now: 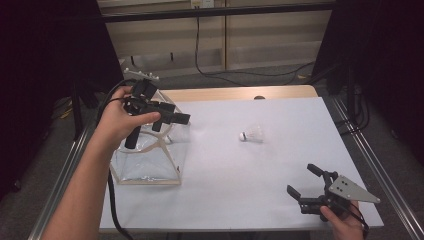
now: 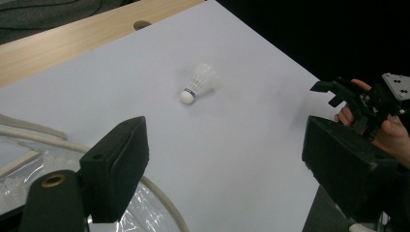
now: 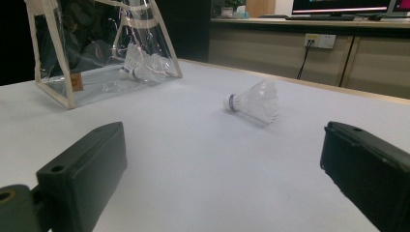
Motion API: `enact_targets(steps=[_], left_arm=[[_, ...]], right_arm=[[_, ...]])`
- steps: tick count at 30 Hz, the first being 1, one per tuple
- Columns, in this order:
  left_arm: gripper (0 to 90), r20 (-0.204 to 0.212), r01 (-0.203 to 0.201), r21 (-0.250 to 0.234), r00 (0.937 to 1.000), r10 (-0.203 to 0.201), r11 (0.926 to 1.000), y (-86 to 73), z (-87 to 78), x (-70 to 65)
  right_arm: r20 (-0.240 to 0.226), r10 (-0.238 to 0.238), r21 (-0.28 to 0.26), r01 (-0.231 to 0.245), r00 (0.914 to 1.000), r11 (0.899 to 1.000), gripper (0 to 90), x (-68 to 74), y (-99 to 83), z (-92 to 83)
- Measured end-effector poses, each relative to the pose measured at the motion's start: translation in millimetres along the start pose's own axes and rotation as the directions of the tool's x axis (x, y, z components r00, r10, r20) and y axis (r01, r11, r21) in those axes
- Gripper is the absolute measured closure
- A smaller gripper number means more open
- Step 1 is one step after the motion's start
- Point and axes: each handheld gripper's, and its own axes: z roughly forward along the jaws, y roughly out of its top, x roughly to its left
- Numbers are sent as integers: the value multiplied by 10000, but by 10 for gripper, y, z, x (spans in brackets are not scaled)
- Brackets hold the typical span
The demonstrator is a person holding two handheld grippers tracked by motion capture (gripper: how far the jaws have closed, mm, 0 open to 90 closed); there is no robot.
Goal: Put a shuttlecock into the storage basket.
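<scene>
A clear plastic bag with cream fabric trim [image 1: 150, 155] stood at the left of the white table [image 1: 240, 185], and at least one feathered shuttlecock [image 3: 140, 67] already lay inside it. The left gripper [image 1: 170, 120] hung over the bag's open top, jaws spread with nothing between them. One white feathered shuttlecock with a cork nose [image 1: 252, 134] lay on its side out on the bare tabletop, well apart from the bag. The right gripper [image 1: 305, 182] rested near the table's front right corner, its jaws also spread wide and empty, aimed roughly toward that loose shuttlecock. To my eye the packing stood between drops; next, a gripper would need to reach the loose shuttlecock and pinch it gently, since the feathers crush easily.
</scene>
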Motion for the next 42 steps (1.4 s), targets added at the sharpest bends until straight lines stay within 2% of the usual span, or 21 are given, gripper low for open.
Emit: enact_targets(steps=[12,13,24,30,40,42], left_arm=[[158,215,-235,265,9995,229,9994,6,118,-79],[159,248,-152,202,9996,147,9997,1,134,-88],[159,481,-361,353,9983,344,9987,-26,236,-162],[159,565,-348,354,9979,327,9988,-63,308,-198],[158,811,-526,511,9955,483,9973,-127,439,-276],[159,961,-584,554,9940,529,9968,-142,472,-294]], right_arm=[[-17,14,24,-14,10000,10000,24,1,0,0],[-14,11,27,-11,10000,10000,24,0,0,1],[-21,22,20,-22,10000,10000,24,3,-1,3],[-12,-15,8,15,10000,10000,24,1,0,0],[15,-37,0,37,10000,10000,24,-4,1,-4],[10,-32,4,32,10000,10000,24,-1,2,-4]])
